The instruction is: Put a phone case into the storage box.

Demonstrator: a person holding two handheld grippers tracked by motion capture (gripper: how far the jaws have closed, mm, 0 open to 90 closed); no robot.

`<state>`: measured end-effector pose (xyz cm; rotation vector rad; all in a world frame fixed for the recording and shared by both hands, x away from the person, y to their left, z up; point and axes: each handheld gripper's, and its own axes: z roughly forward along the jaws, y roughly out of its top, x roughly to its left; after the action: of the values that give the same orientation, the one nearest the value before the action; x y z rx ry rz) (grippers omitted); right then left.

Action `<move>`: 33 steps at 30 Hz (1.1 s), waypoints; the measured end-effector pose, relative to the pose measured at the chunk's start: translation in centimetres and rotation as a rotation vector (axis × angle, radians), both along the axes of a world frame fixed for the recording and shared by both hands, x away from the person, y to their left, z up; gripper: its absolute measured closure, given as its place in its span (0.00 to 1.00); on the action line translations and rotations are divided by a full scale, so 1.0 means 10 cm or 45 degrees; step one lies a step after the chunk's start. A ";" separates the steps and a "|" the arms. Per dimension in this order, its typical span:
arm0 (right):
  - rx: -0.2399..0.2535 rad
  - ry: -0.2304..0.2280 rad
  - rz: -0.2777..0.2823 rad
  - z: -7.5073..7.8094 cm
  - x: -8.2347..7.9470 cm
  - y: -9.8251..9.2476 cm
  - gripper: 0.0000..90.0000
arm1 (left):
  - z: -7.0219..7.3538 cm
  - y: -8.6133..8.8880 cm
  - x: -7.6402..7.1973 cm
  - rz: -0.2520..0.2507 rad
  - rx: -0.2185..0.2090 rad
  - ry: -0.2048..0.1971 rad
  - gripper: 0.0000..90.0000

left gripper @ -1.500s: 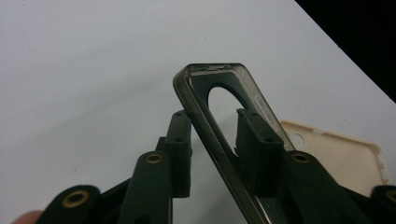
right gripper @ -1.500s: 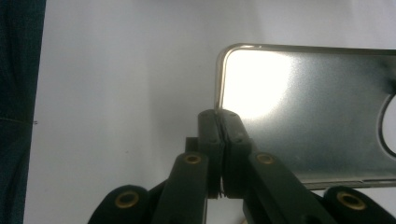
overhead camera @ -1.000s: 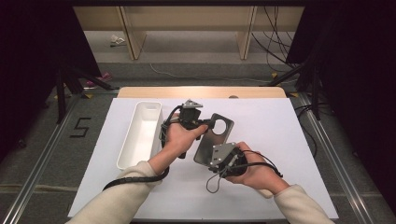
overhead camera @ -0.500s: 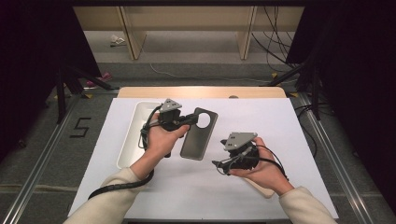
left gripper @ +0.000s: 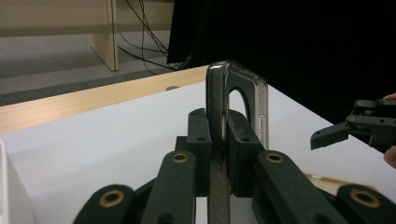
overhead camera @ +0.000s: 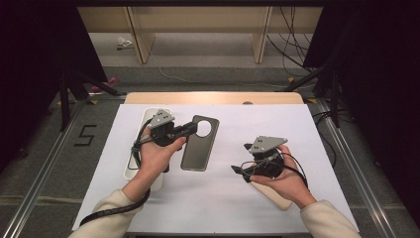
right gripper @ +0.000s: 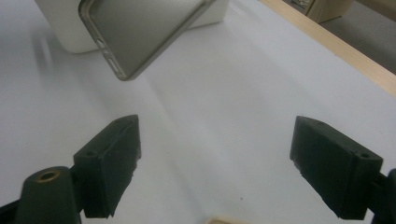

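A dark, see-through phone case (overhead camera: 198,145) with a round camera hole hangs just above the white table sheet. My left gripper (overhead camera: 190,129) is shut on its upper edge; in the left gripper view the case (left gripper: 236,93) stands edge-on between the pads of that gripper (left gripper: 219,133). My right gripper (overhead camera: 241,158) sits to the right of the case, apart from it. Its jaws have just been opening and now stand wide, with nothing between them (right gripper: 215,163). The case's lower corner (right gripper: 140,28) shows ahead of them.
A long white tray (overhead camera: 148,113) lies under my left hand at the sheet's left side, also seen behind the case (right gripper: 60,28). A pale wooden board (overhead camera: 277,198) rests under my right hand. The table's wooden far edge (overhead camera: 213,97) borders the sheet.
The right gripper let go of the case, opened and drew away to the right. The left gripper carried the case leftward toward the white tray.
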<state>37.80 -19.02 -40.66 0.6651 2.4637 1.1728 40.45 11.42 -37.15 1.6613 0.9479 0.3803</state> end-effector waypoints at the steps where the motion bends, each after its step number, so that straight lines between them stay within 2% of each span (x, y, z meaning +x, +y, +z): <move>1: 0.009 0.002 -0.007 0.00 0.00 -0.01 0.19 | 0.00 0.02 -0.01 0.003 -0.005 -0.004 0.90; 4: 0.027 0.003 -0.028 -0.01 0.01 -0.03 0.19 | 0.01 0.09 -0.03 0.012 -0.016 -0.013 0.90; 18: 0.076 0.016 -0.081 -0.04 -0.01 -0.11 0.19 | 0.08 0.23 -0.07 0.026 -0.026 -0.063 0.90; 33: 0.118 0.023 -0.115 -0.04 -0.02 -0.17 0.19 | 0.14 0.38 -0.09 0.037 -0.040 -0.087 0.90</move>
<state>37.59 -20.70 -41.09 0.8074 2.3785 1.2578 39.52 15.24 -35.75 1.5980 0.9240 0.4370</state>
